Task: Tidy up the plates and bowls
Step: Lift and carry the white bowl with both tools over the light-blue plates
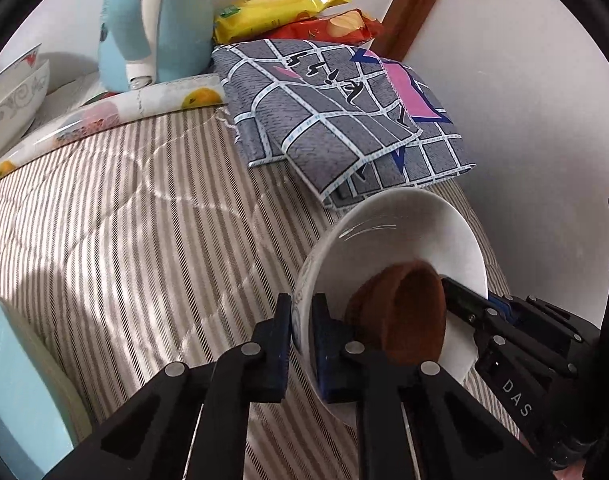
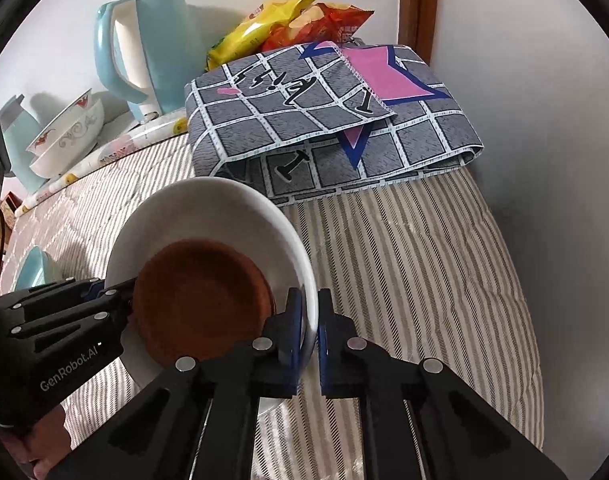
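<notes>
The white bowl (image 1: 404, 232) sat tilted over the striped quilt (image 1: 124, 220), gripped on two opposite sides of its rim. The left gripper (image 1: 302, 320) had its jaws closed on the near-left edge of the rim, one finger outside the wall and one inside. The right gripper (image 2: 310, 320) was clamped on the opposite edge in the same way, its jaws pinched to the thickness of the rim. Each tool showed in the other's view, reaching in from the side.

Inside the white bowl lay a brown saucer-like dish (image 2: 202, 300), shallow and matt, resting against the lower part of the bowl's inside. It lay between the two pairs of fingers, close to both. Whether it was one piece or two stacked could not be told.

The bowl was plain glossy white inside, with a faint pattern on its outer wall in the left wrist view. Just beyond it lay a folded grey checked cloth (image 2: 324, 120) with a pink patch. Further off stood a pale blue kettle (image 2: 144, 52), snack packets (image 2: 296, 20) and, at the far left, stacked patterned bowls (image 2: 68, 136). A light blue plate (image 1: 20, 392) lay at the near left.
</notes>
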Action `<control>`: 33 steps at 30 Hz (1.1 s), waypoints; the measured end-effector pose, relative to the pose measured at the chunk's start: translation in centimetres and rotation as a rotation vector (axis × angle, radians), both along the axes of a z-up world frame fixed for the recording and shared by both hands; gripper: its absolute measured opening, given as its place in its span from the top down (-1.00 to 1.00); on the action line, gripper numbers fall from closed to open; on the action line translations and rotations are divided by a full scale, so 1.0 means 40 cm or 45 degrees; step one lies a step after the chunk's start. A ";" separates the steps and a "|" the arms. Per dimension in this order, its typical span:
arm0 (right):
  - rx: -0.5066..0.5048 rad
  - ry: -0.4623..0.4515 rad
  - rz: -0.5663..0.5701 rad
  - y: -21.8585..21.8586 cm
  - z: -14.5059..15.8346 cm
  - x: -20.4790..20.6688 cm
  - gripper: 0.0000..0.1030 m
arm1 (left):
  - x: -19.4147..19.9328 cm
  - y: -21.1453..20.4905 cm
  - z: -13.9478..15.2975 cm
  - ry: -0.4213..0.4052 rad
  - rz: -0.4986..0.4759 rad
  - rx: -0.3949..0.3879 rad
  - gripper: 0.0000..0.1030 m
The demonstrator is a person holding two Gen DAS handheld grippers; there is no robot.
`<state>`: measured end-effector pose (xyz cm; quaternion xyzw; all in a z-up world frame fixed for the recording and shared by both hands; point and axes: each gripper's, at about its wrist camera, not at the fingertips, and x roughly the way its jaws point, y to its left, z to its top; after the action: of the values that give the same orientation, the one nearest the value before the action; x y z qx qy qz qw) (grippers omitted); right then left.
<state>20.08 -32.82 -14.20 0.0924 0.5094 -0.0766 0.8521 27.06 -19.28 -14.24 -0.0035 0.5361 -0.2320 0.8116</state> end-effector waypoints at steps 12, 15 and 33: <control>0.027 -0.013 0.049 0.066 0.010 -0.048 0.87 | -0.063 0.070 0.014 -0.005 0.067 0.002 0.81; 0.030 -0.023 0.060 0.086 0.020 -0.055 0.87 | -0.075 0.089 0.023 -0.014 0.083 -0.002 0.81; 0.000 -0.105 0.129 0.188 0.104 -0.103 0.88 | -0.155 0.189 0.098 -0.092 0.157 -0.045 0.81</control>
<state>15.97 -25.30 -10.05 0.0696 0.4778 -0.0295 0.8752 20.86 -11.71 -10.31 -0.0423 0.5012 -0.1910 0.8429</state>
